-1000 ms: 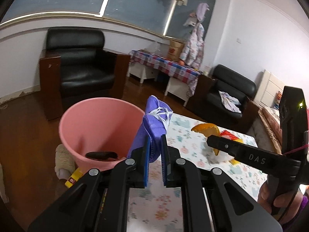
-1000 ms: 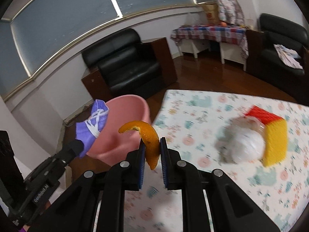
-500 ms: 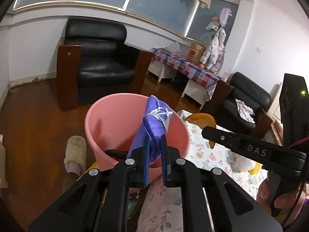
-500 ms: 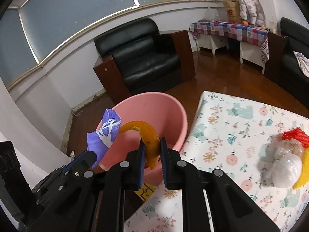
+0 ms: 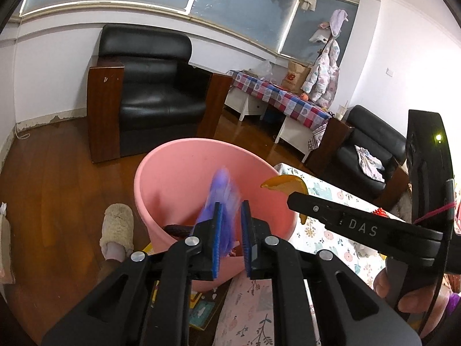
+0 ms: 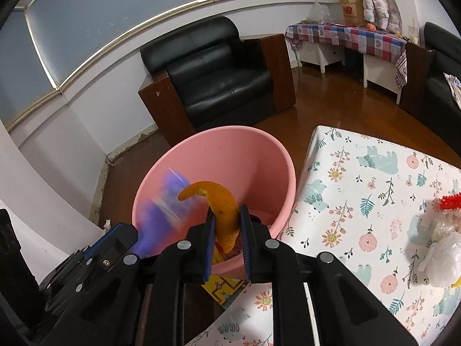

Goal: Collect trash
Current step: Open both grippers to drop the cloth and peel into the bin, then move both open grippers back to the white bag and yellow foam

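Note:
A pink bin (image 5: 178, 173) (image 6: 230, 155) stands on the wooden floor at the table's corner. My left gripper (image 5: 230, 230) is over the bin with its jaws parted; a purple face mask (image 5: 222, 196) (image 6: 161, 213), blurred by motion, drops between them into the bin. My right gripper (image 6: 226, 230) is over the bin's near rim, shut on an orange peel (image 6: 222, 201) that also shows in the left wrist view (image 5: 283, 183). Dark trash lies in the bin's bottom.
The table with a floral cloth (image 6: 374, 190) lies to the right and carries a clear plastic bag (image 6: 440, 256) and a red item (image 6: 449, 201). A black armchair (image 5: 149, 98) stands behind the bin. A fluffy slipper (image 5: 116, 227) is beside it.
My left gripper has opened and the purple mask is falling into the bin. Both grippers have moved further over the bin. The right one still holds the peel.

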